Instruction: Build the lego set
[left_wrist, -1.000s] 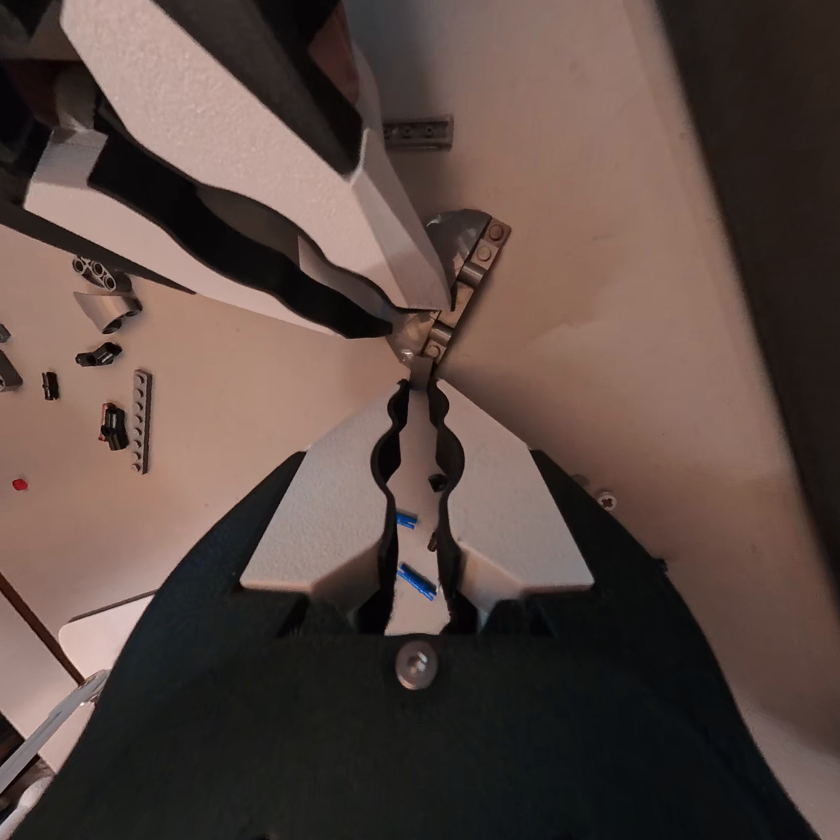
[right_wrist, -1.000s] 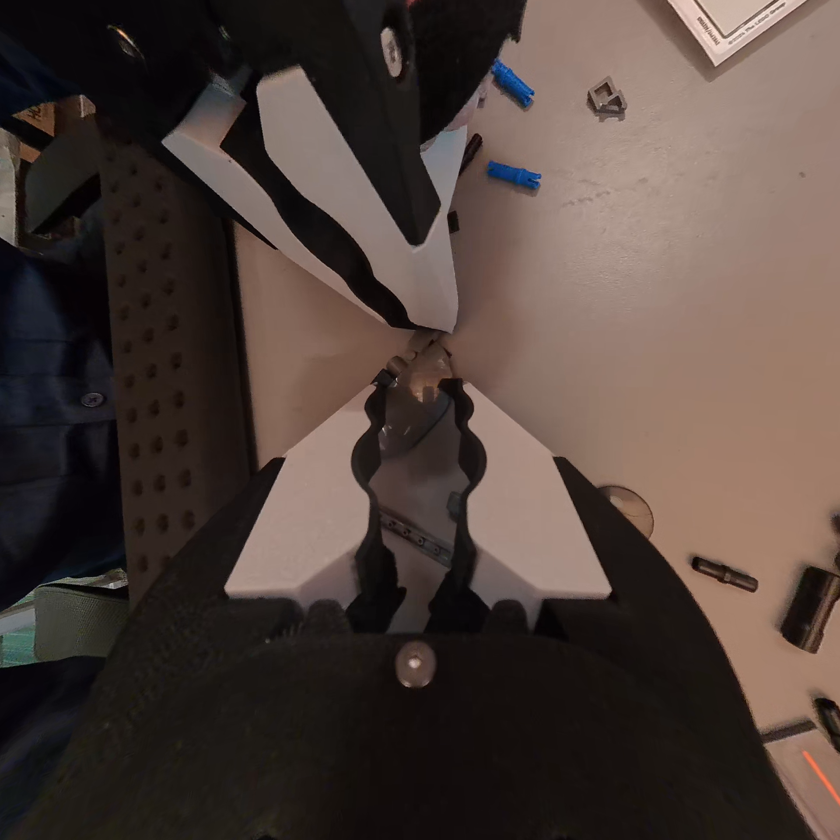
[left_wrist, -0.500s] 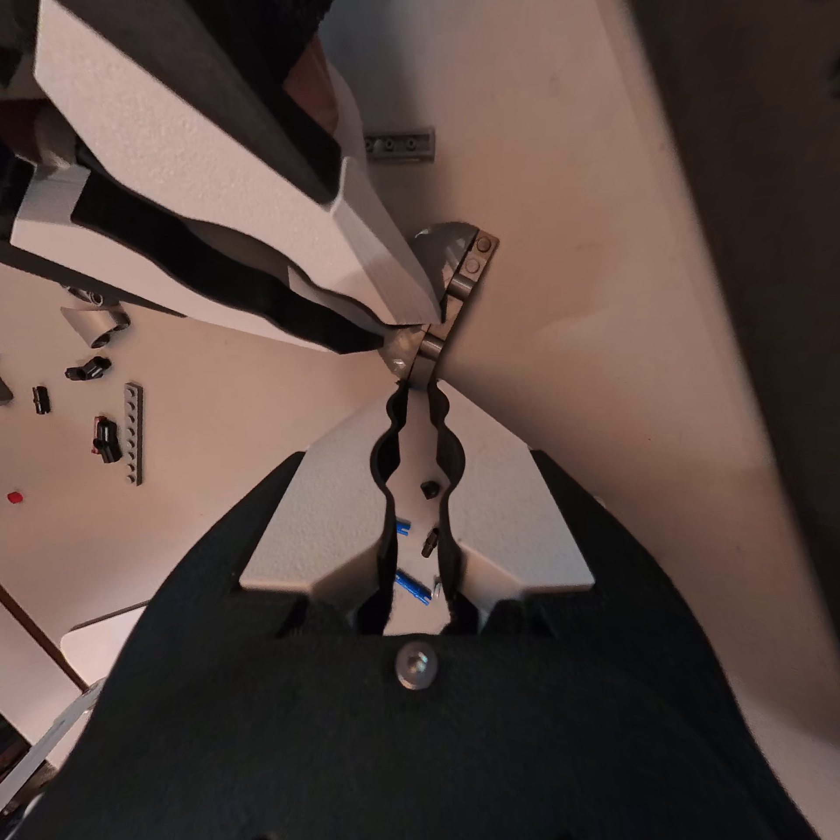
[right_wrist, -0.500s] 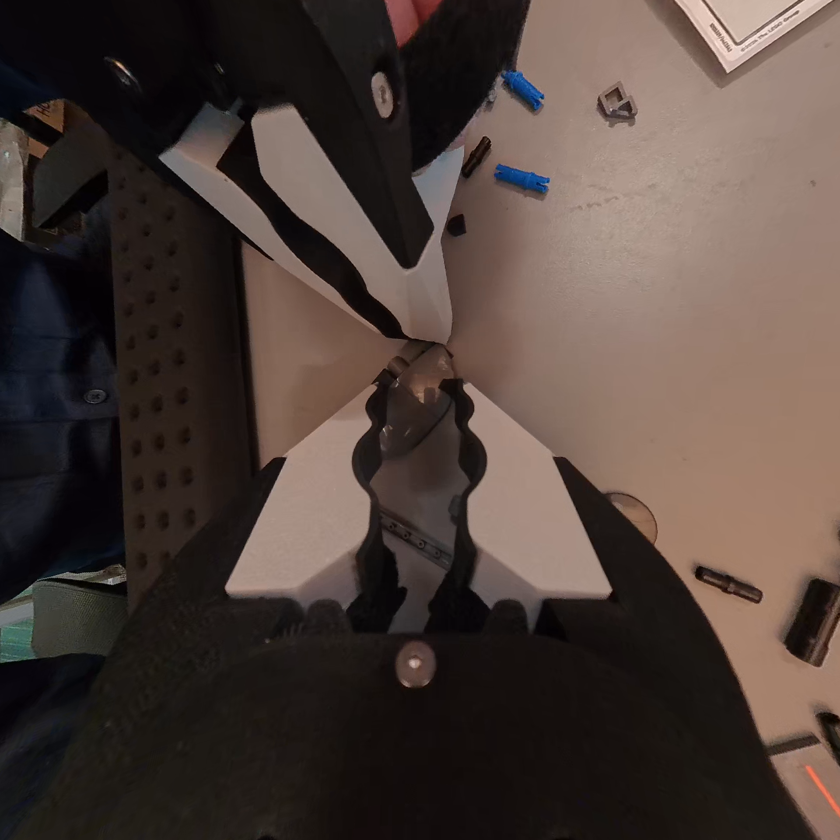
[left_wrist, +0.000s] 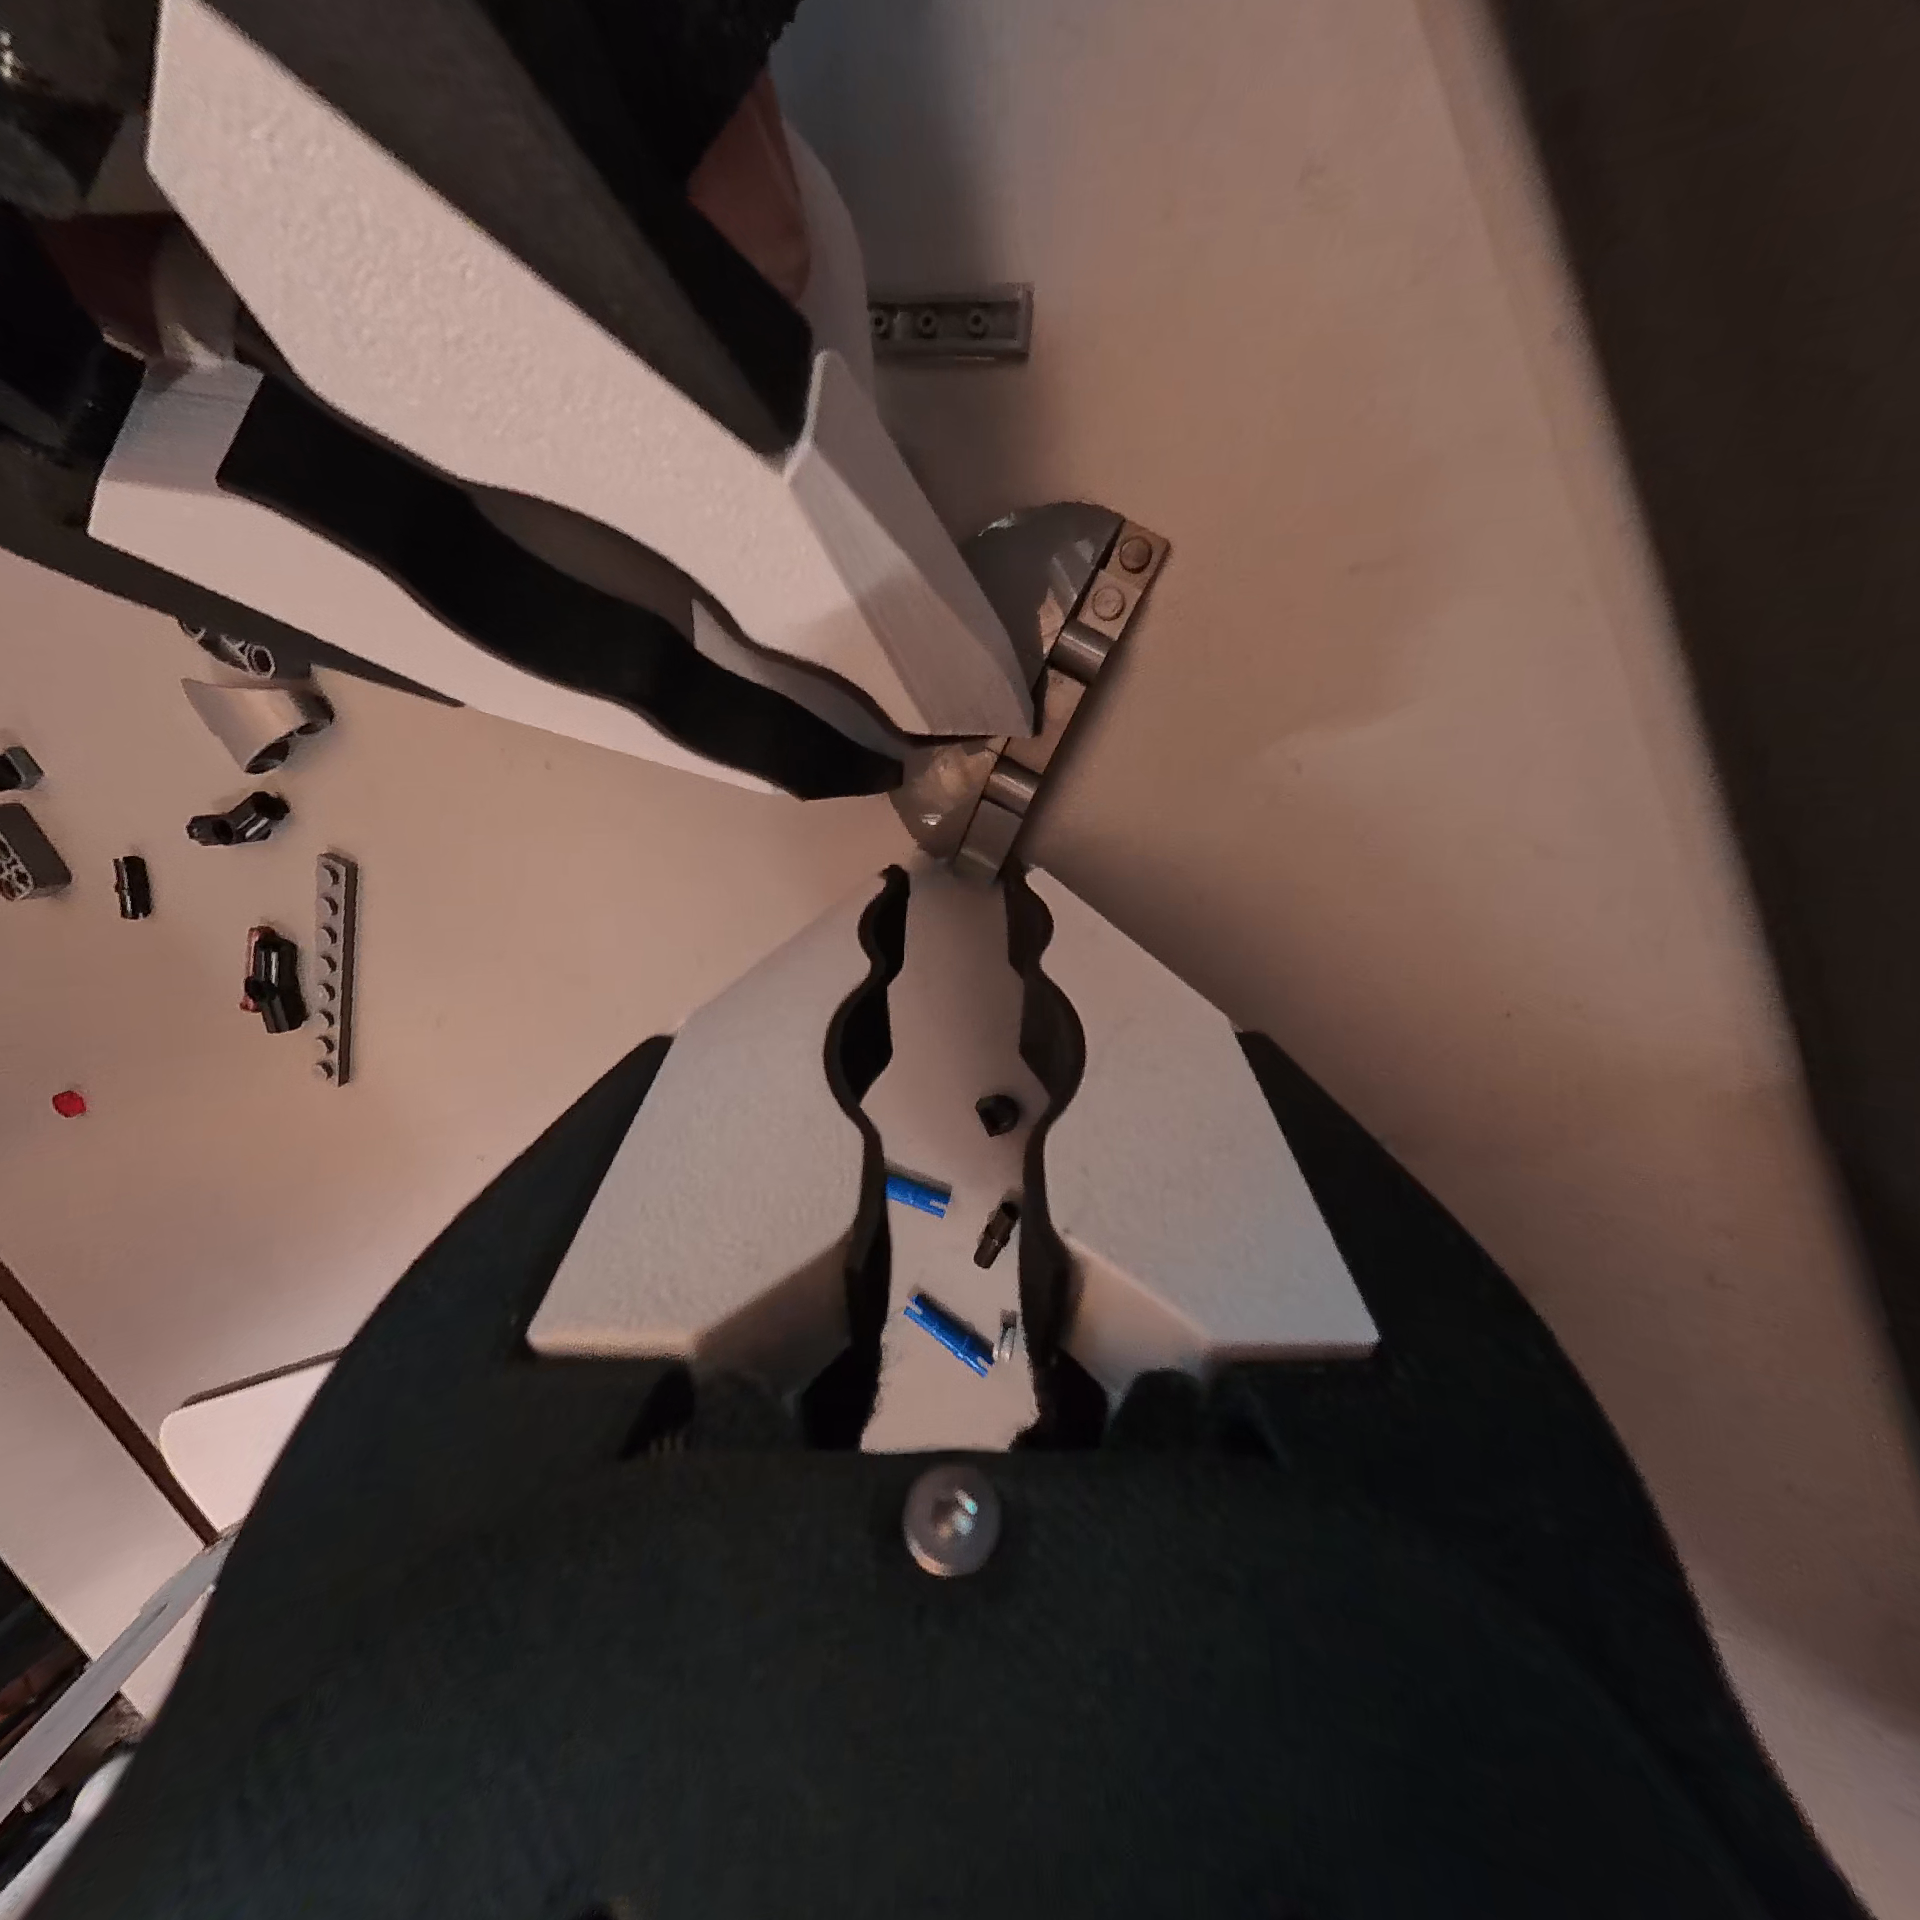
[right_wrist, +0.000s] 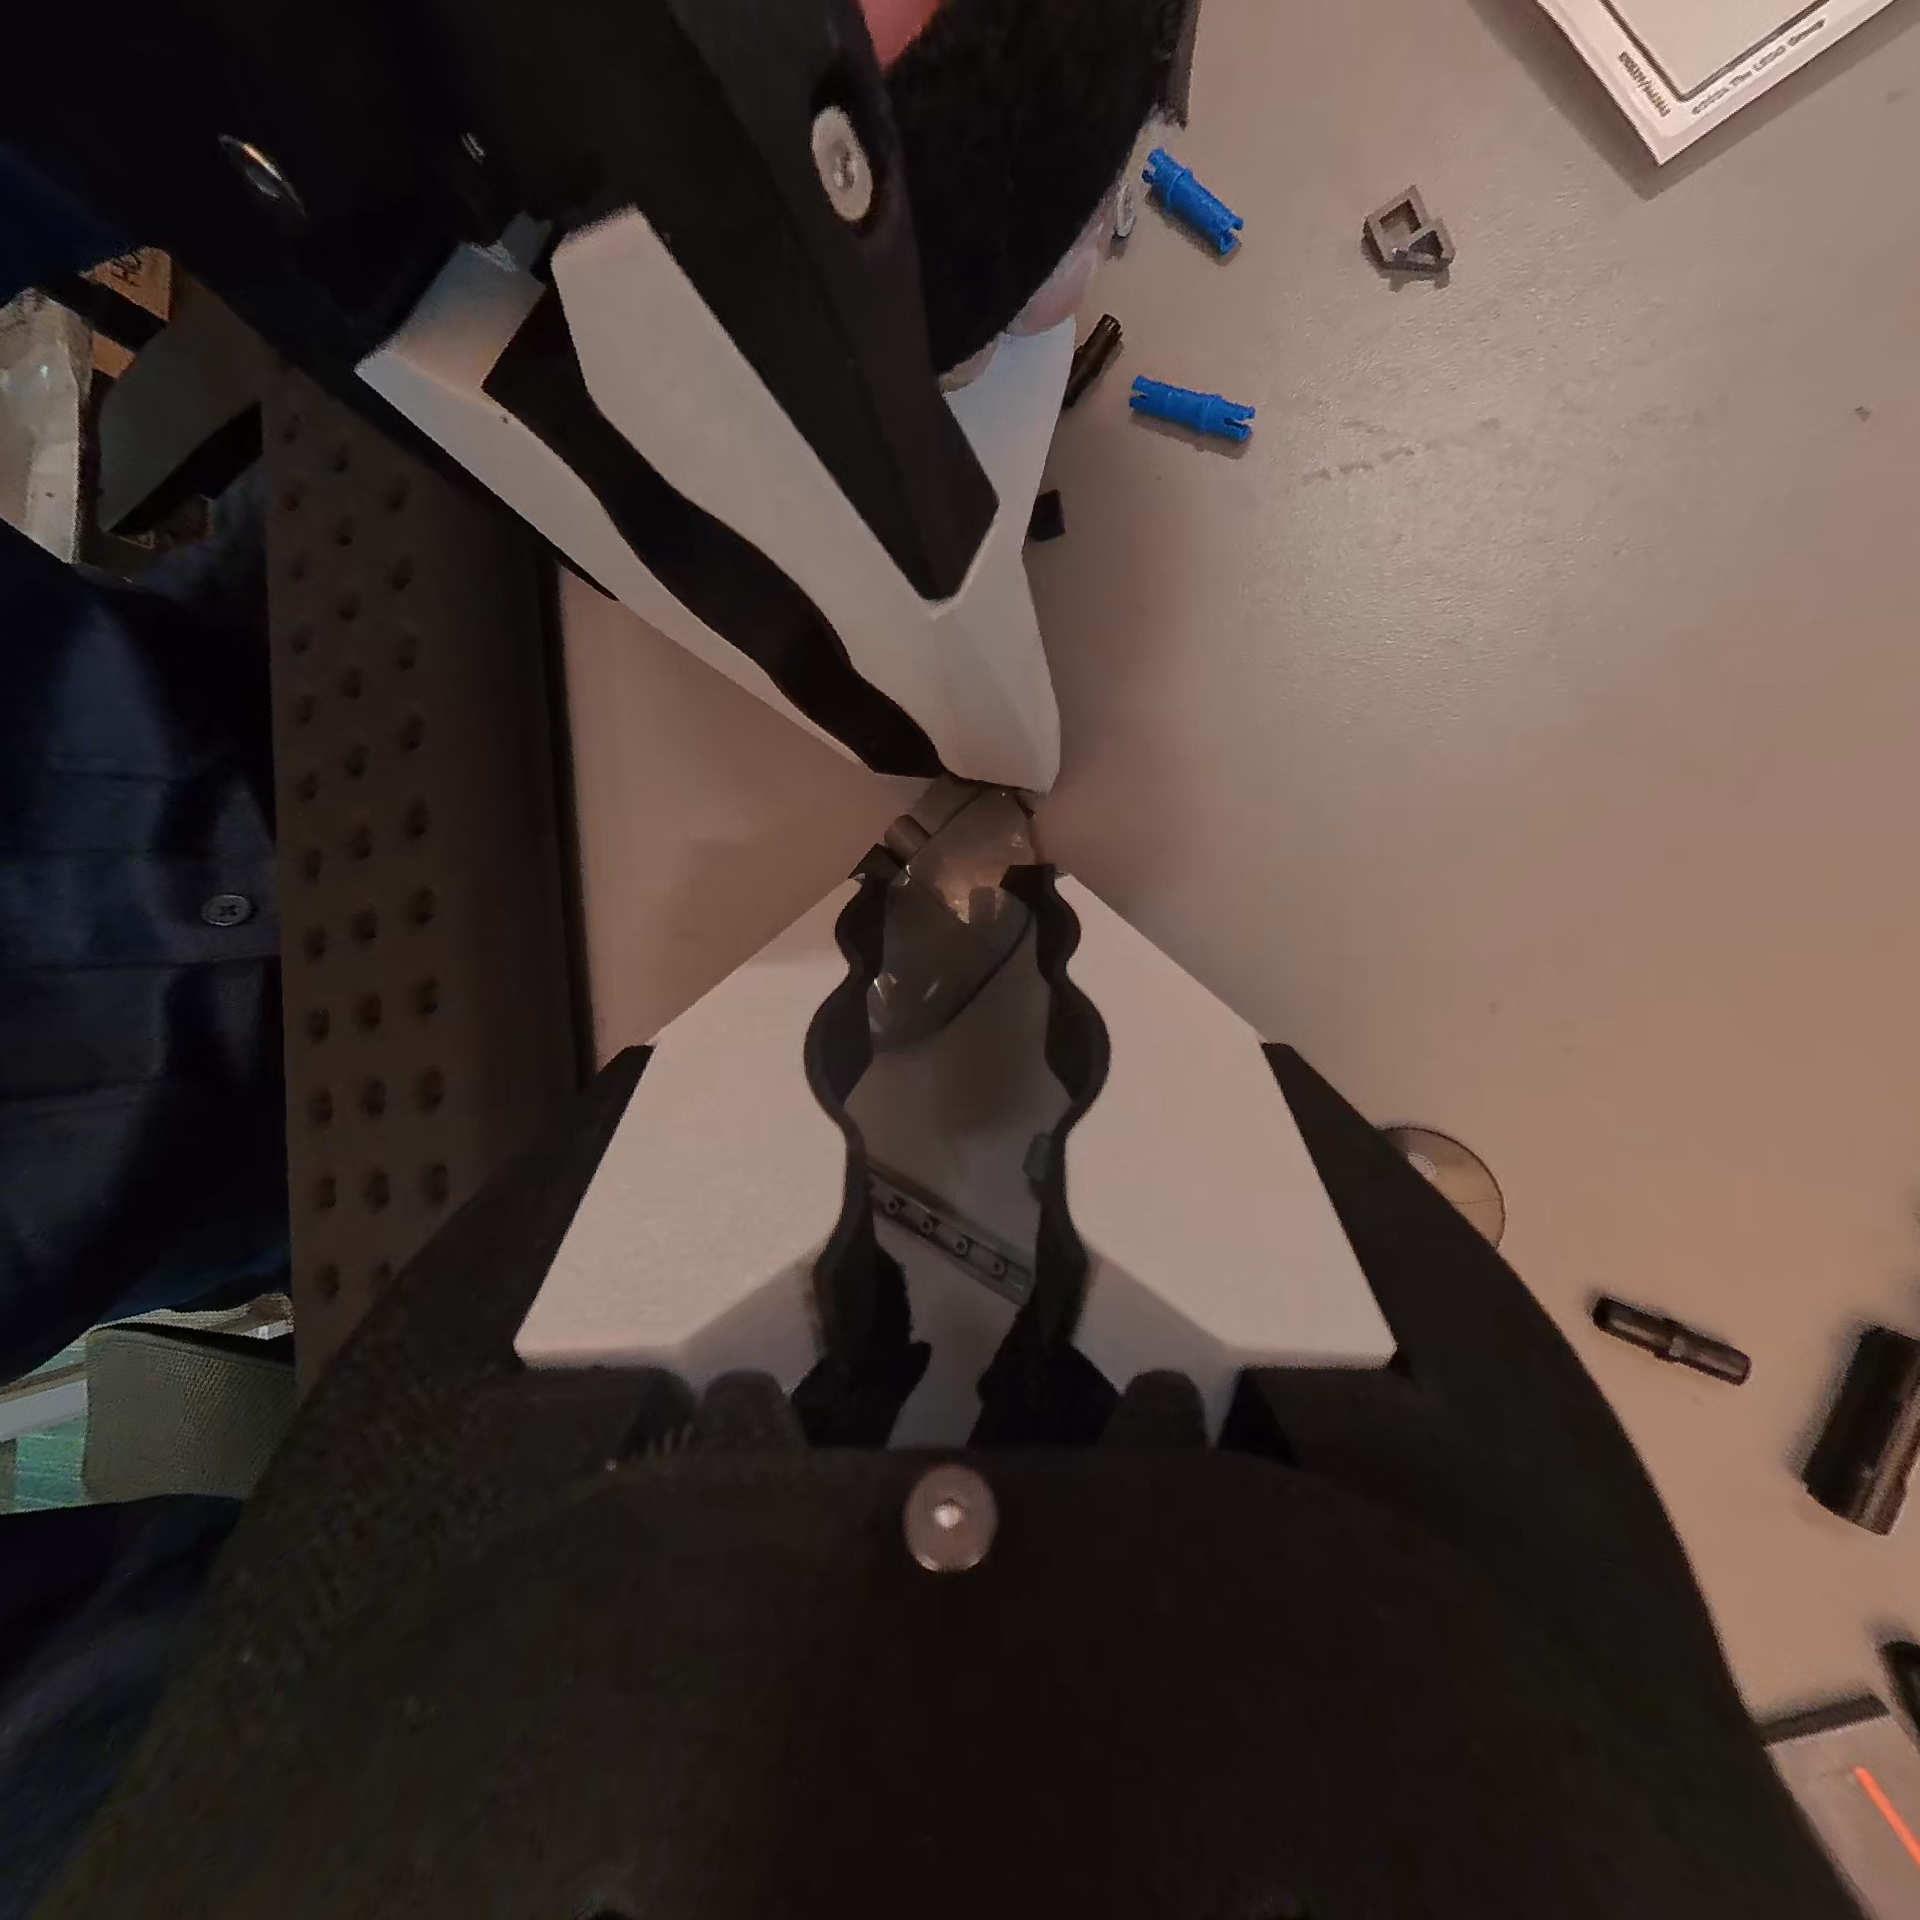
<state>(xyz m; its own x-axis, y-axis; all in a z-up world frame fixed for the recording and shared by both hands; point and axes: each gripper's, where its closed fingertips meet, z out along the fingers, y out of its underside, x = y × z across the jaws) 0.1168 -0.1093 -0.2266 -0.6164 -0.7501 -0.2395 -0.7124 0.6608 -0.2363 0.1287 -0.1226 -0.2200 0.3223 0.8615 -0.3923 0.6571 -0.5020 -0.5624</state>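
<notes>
A grey lego assembly is held above the table: a hinge plate with studs joined to a curved dark grey piece. My right gripper is shut on the curved piece. In the left wrist view it reaches in from the upper left. My left gripper sits at the plate's lower end with its jaws slightly apart, and a gap shows beside the plate. In the right wrist view it comes from above, tip to tip with the right gripper.
Loose parts lie on the pale table: blue pins, a long grey beam, a grey plate, black connectors and a black pin. A booklet lies at the far right. A dark perforated panel borders the table. Less than 4 cm separates the two grippers' tips. The black pin lies around 11 cm away from my right fingertips.
My left gripper's jaws have widened slightly around the plate's end. The right gripper keeps hold of the curved piece. Both grippers shifted a little over the table.
</notes>
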